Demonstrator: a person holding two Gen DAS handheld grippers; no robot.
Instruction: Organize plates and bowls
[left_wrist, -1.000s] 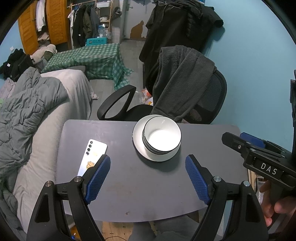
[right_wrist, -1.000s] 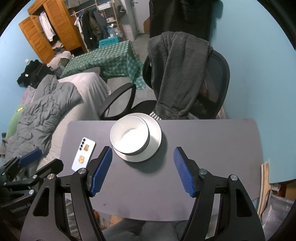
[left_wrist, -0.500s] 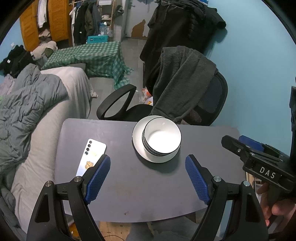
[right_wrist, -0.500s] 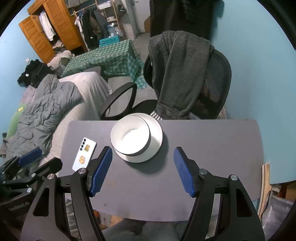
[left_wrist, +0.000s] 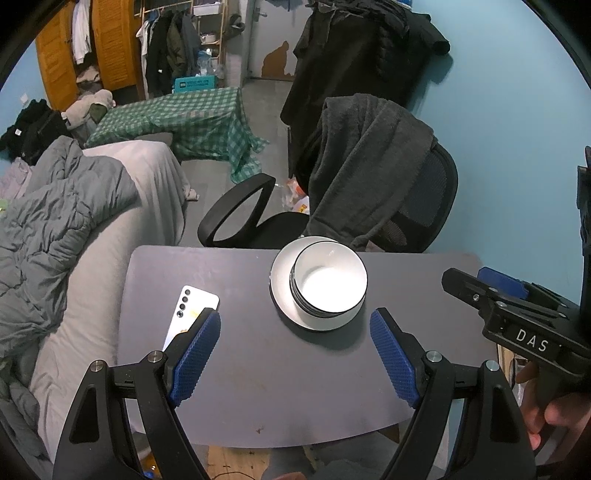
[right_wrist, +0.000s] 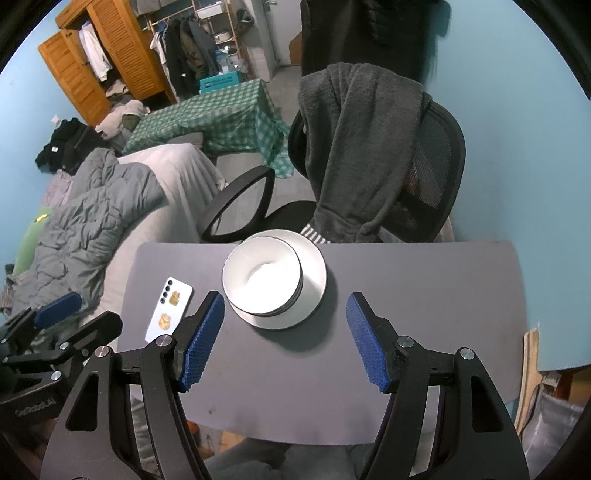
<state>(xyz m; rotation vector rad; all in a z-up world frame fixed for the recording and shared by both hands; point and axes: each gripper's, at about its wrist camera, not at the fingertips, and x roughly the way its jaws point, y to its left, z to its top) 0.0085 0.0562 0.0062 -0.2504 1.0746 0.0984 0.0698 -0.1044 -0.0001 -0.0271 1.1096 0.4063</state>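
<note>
1. Stacked bowls (left_wrist: 330, 284) resting on plate (left_wrist: 282, 291), mid-counter (left_wrist: 258, 387), right of phone (left_wrist: 188, 310).
2. Left hand-held gripper (left_wrist: 295, 354) and right hand-held gripper (right_wrist: 284, 338): spread apart, empty, hovering short of plate.
3. Likely risk: tipping or sliding the off-centre stack through a one-sided pinch.

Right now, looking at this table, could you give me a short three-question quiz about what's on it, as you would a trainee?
1. True or false: the bowls sit stacked on the plate.
2. What lies on the table to the left of the plate? A) a spoon B) a phone C) a cup
3. Fill in: both the left hand-held gripper and the right hand-held gripper are ____ and hold nothing.

Key: 1 true. 2 B, the phone, lying camera side up. 3 open.
</note>
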